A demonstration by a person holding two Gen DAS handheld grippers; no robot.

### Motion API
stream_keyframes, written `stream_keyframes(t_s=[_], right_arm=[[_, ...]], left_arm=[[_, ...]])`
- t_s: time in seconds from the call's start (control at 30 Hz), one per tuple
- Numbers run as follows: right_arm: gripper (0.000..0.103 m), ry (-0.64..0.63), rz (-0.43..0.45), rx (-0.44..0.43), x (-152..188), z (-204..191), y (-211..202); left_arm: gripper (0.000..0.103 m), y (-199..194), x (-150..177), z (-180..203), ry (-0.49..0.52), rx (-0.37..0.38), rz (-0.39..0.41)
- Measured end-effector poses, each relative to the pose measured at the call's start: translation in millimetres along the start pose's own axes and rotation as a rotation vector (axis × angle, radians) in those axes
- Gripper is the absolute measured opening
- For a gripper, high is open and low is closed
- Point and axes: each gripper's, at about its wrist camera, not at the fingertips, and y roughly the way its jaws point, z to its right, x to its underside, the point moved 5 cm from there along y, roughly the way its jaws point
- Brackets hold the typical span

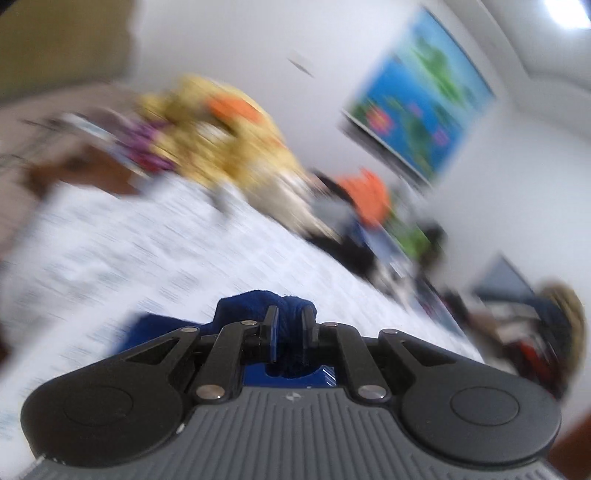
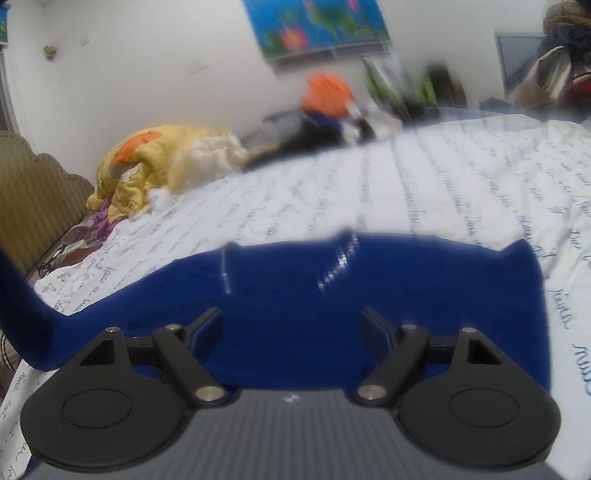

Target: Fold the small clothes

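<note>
A small dark blue garment (image 2: 332,295) with white stitching lies spread on the white script-printed bedsheet (image 2: 443,184). My right gripper (image 2: 291,317) is open just above the garment's middle, fingers wide apart, holding nothing. My left gripper (image 1: 290,315) is shut on a bunched fold of the same blue garment (image 1: 258,299), lifted a little off the sheet (image 1: 147,240). The left wrist view is strongly motion-blurred.
A yellow and orange blanket (image 2: 147,162) is heaped at the far left of the bed. Dark clothes and an orange item (image 2: 328,92) lie along the far edge by the wall. A blue picture (image 2: 314,26) hangs above. An upholstered headboard (image 2: 37,192) stands at left.
</note>
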Motion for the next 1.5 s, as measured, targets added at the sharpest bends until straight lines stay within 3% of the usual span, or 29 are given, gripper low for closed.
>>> stream_keyframes(t_s=[0.2, 0.3, 0.47, 0.5, 0.57, 0.6, 0.63, 0.8, 0.87, 0.97, 1.1, 1.2, 1.23, 1.27, 1.43, 1.5], right_arm=[[0.081, 0.039, 0.044, 0.06, -4, 28, -17], [0.081, 0.091, 0.062, 0.095, -5, 48, -24], [0.081, 0.17, 0.103, 0.151, -10, 80, -40], [0.081, 0.183, 0.111, 0.159, -11, 86, -43], [0.081, 0.203, 0.123, 0.173, -11, 94, -47], [0.081, 0.207, 0.126, 0.179, -12, 97, -48], [0.081, 0.211, 0.128, 0.185, -12, 100, -49], [0.081, 0.214, 0.128, 0.19, -11, 102, -49], [0.081, 0.212, 0.116, 0.164, -11, 97, -45], [0.081, 0.221, 0.06, 0.053, -8, 84, -34], [0.081, 0.251, -0.042, -0.109, 2, 63, -11], [0.081, 0.172, -0.083, -0.092, 8, 48, 7], [0.075, 0.126, -0.091, -0.076, 10, 43, 11], [0.061, 0.084, -0.097, -0.066, 11, 38, 15], [0.012, -0.022, -0.147, -0.084, 14, 20, 30], [0.008, -0.048, -0.146, -0.106, 15, 14, 27]], left_arm=[[0.013, 80, 82, 91, 0.132, 0.11, -0.209], [0.013, 107, 126, 115, 0.154, 0.148, -0.304], [0.017, 144, 179, 142, 0.287, 0.16, -0.395], [0.026, 148, 186, 146, 0.3, 0.172, -0.42], [0.057, 154, 204, 150, 0.317, 0.198, -0.47], [0.084, 157, 211, 149, 0.322, 0.203, -0.487], [0.095, 157, 218, 149, 0.33, 0.205, -0.492], [0.097, 132, 216, 133, 0.423, 0.211, -0.433], [0.101, 120, 201, 116, 0.438, 0.148, -0.342], [0.102, 110, 176, 82, 0.421, 0.011, -0.239], [0.102, 107, 156, 41, 0.363, -0.068, -0.218], [0.102, 108, 154, 24, 0.381, -0.128, -0.209], [0.102, 109, 155, 19, 0.381, -0.14, -0.212], [0.102, 110, 156, 15, 0.375, -0.146, -0.219], [0.102, 110, 168, 6, 0.361, -0.152, -0.25], [0.102, 110, 169, 7, 0.379, -0.158, -0.243]])
